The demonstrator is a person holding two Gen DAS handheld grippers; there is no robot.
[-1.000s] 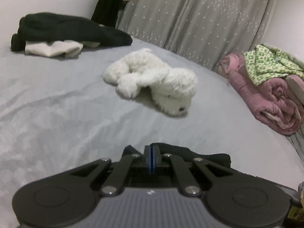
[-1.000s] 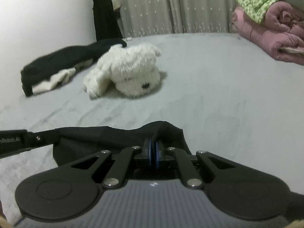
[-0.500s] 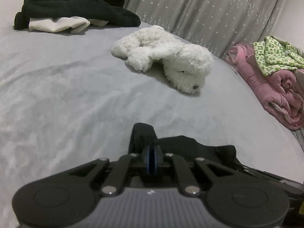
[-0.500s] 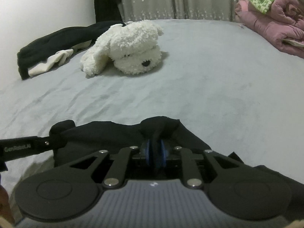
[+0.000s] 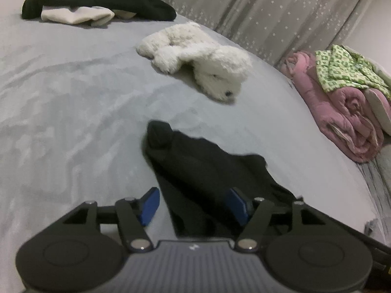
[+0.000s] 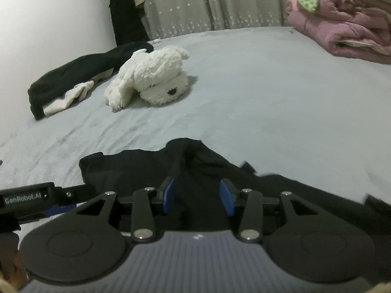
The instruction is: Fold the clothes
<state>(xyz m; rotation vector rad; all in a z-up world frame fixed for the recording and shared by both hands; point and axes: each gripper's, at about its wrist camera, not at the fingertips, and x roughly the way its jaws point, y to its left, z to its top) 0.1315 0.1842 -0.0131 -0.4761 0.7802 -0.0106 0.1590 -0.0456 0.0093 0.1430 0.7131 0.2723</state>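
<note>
Looking at: a gray bed (image 5: 73,112) through my two wrist cameras.
Left tool: my left gripper (image 5: 194,205) has its two blue pads (image 5: 149,205) spread wide apart. It pinches nothing.
Right tool: my right gripper (image 6: 198,196) has its blue pads (image 6: 168,193) spread apart too. It holds nothing.
Task cloth: the black garment (image 5: 195,168) lies bunched on the bed, right in front of both tools. In the left view it runs from between the pads up to a small rolled lump at its far end. In the right view the black garment (image 6: 185,163) fills the gap between the pads and spreads out to the right.
Touching or not: I cannot tell if the pads touch the cloth or just sit over it.
Other tool in view: the left gripper's arm (image 6: 31,196) shows at the left edge of the right view, beside the cloth.
Toy: a white plush dog (image 5: 200,61) lies on its side, farther up the bed, apart from the cloth.
Far pile: a dark garment with a white cloth under it (image 5: 95,2) sits near the wall.
Right side: a pink blanket (image 5: 342,112) is rolled up with a green checked cloth (image 5: 342,70) on top.
Behind: gray curtains (image 5: 268,12) with tiny white dots.
</note>
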